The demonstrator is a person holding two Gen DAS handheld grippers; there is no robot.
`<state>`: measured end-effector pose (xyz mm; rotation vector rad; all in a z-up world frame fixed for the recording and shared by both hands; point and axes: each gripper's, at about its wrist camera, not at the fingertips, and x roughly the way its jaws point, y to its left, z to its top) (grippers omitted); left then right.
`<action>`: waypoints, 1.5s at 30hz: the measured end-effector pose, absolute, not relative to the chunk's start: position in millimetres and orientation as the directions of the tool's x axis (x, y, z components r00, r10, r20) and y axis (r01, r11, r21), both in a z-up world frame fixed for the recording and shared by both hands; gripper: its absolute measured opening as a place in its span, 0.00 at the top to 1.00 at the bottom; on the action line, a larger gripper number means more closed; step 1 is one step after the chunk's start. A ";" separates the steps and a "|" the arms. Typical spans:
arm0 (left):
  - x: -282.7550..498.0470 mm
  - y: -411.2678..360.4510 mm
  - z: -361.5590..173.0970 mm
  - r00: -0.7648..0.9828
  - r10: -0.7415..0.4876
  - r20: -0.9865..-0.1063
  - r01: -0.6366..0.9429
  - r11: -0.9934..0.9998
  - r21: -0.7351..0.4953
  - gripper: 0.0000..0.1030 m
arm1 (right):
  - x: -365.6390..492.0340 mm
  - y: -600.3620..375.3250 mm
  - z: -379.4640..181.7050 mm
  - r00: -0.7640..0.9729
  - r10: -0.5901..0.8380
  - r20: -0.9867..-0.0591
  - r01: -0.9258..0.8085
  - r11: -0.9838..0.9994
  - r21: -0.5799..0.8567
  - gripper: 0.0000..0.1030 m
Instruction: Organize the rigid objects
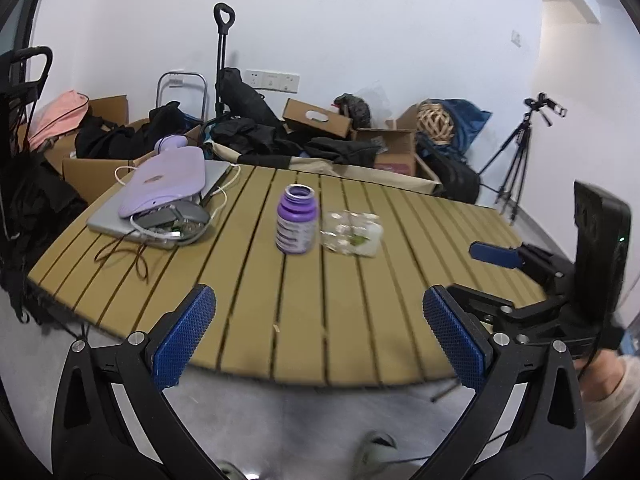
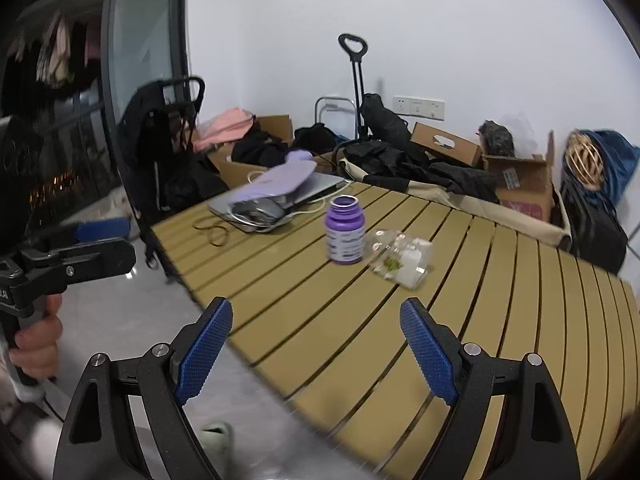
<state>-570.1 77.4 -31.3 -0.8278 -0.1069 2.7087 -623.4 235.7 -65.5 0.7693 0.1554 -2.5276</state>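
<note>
A purple bottle (image 1: 296, 220) stands upright without a cap on the slatted wooden table (image 1: 248, 320). A clear plastic bottle (image 1: 352, 234) with a white cap lies on its side just right of it. Both also show in the right wrist view: the purple bottle (image 2: 345, 236) and the clear bottle (image 2: 402, 258). My left gripper (image 1: 316, 332) is open and empty over the table's near edge. My right gripper (image 2: 316, 348) is open and empty, also short of the bottles. The right gripper shows at the right of the left wrist view (image 1: 496, 254).
A laptop (image 1: 160, 208) with a lilac pouch (image 1: 168, 184), a mouse and cables lies at the table's far left. A cord loop (image 1: 128, 256) lies by it. Boxes, dark clothes, a trolley and a tripod (image 1: 516, 160) stand behind the table.
</note>
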 end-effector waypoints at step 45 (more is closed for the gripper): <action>-694.9 158.7 -118.7 -0.648 0.349 -0.677 -0.421 -0.905 -0.063 0.37 | -681.3 244.1 -165.9 -0.576 -0.325 -0.750 0.654 -0.734 -0.184 0.22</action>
